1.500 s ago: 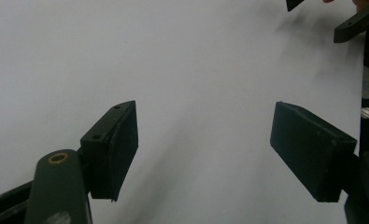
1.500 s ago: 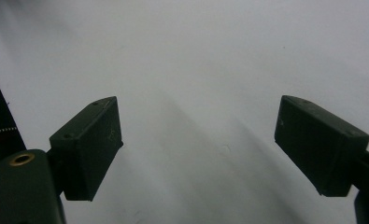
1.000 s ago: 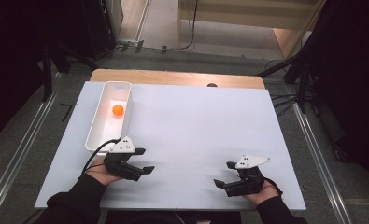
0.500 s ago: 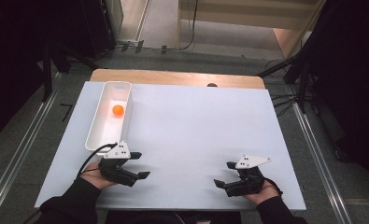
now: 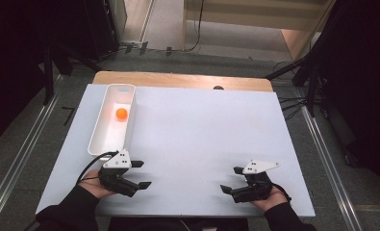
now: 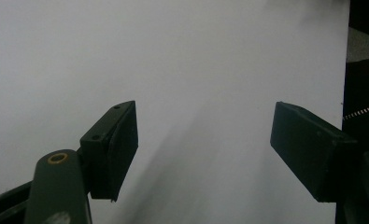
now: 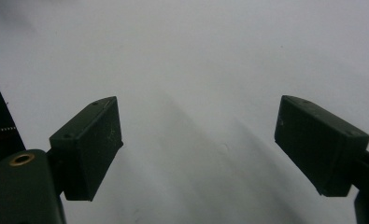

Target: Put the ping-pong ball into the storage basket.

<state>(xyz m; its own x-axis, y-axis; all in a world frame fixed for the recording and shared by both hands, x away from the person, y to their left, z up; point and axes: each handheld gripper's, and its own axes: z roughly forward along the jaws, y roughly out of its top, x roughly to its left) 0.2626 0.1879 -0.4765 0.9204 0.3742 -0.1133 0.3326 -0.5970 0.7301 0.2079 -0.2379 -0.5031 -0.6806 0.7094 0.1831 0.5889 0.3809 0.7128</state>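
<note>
An orange ball [image 5: 121,113] lies in the far half of a long white tray [image 5: 109,139] at the left of the white table top [image 5: 202,130]. My left gripper [image 5: 144,173] rests near the front edge, just in front of the tray's near end, its jaws pointing right. It stands open with nothing between the jaws, and in the left gripper view the left gripper [image 6: 203,154] has bare table between its pads. My right gripper [image 5: 229,179] lies at the front right, pointing left, also open. In the right gripper view the right gripper [image 7: 198,149] is likewise empty.
A wooden strip [image 5: 178,79] runs along the table's far edge, with a small dark knob [image 5: 218,88] on it. Grey floor with metal rails surrounds the table, and dark stands and cables rise at both sides. A black cable trails from the left gripper.
My left hand and its gripper have drawn back a little toward the table's front edge. The right gripper, the tray and the ball have stayed put.
</note>
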